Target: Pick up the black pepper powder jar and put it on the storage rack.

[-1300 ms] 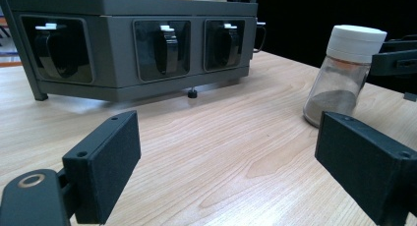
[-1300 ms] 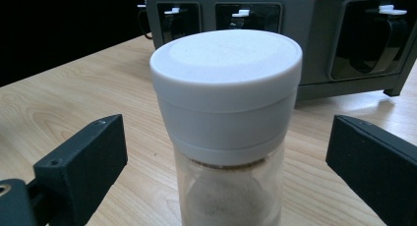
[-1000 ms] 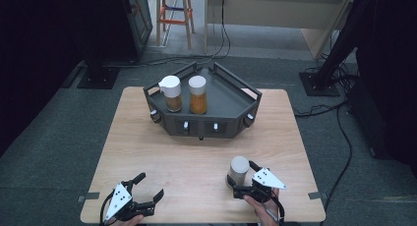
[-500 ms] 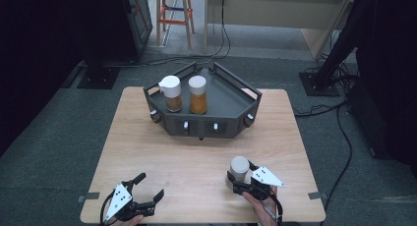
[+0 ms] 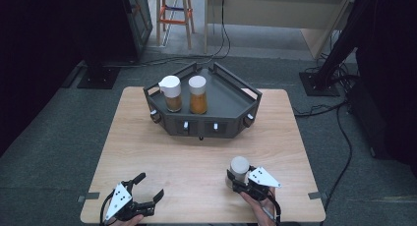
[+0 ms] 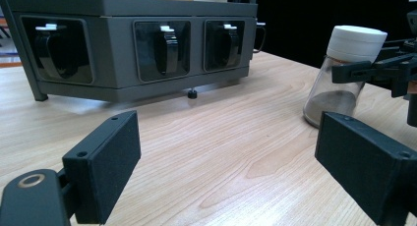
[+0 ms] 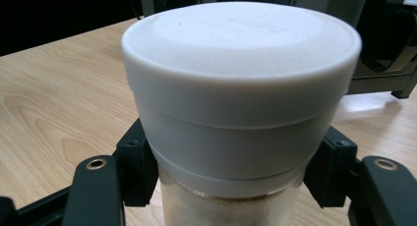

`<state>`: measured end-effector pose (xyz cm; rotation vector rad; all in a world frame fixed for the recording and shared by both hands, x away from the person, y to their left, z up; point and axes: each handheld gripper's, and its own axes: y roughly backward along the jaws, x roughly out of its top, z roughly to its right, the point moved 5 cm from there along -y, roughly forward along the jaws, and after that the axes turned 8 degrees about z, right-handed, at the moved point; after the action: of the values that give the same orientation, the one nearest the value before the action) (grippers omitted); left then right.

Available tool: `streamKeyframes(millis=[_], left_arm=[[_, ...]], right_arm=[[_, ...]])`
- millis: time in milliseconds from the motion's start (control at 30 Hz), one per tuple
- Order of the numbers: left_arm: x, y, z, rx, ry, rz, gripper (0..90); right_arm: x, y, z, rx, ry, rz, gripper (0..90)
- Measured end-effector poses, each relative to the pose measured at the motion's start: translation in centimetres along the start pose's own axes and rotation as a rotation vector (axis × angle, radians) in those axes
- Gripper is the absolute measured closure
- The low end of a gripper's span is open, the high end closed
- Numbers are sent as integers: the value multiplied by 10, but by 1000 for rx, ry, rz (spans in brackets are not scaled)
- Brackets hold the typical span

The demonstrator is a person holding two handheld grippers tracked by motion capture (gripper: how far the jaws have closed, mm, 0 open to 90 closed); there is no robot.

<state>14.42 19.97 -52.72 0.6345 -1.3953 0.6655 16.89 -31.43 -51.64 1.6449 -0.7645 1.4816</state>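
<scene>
My right jaws have just been closing and now clamp the jar (image 7: pixel 241 123) from both sides, just under its white lid (image 7: pixel 241 64), with the glass neck pinched between the pads. My right gripper (image 5: pixel 244 184) sits near the table's front edge on the right in the high view, and the jar (image 5: pixel 239 170) stands upright on the wood there, well apart from the tray (image 5: pixel 231 105). Seen from my left gripper's camera, the jar (image 6: pixel 344 76) is clear glass with a little brownish powder at the bottom, its base on the table (image 6: pixel 221 137), and the right gripper (image 6: pixel 388 71) grasps it at the neck.

My left jaws stand apart with nothing between them, only bare wood ahead. My left gripper (image 5: pixel 147 191) rests low at the front left corner of the table (image 5: pixel 196 162), well apart from the jar.

The tray is a dark grey, many-sided stand at the far middle of the table. Two more jars stand upright on it, side by side: one (image 5: pixel 170 94) at the left with a brown fill, one (image 5: pixel 197 95) just beside it with an orange fill, both with white lids. Along the tray's front wall (image 6: pixel 147 49) are recesses with black clips inside.
</scene>
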Motion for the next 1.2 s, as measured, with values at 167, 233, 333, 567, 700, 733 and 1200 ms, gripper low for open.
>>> streamKeyframes(millis=[167,233,333,567,700,733,1200], left_arm=[[0,0,0,0,3,0,99],[0,0,0,-1,1,-2,99],[0,0,0,-1,0,-2,99],[-1,0,0,-1,2,-3,99],[0,0,0,0,1,-3,99],[-1,0,0,1,1,-2,99],[-1,0,0,1,0,-4,99]], right_arm=[[2,3,2,7,-28,15,346],[5,5,3,9,-25,24,346],[9,6,3,15,-20,26,346],[18,7,6,23,-20,22,347],[26,8,9,36,-21,26,347],[28,8,9,38,-26,28,347],[57,3,16,75,-33,44,347]])
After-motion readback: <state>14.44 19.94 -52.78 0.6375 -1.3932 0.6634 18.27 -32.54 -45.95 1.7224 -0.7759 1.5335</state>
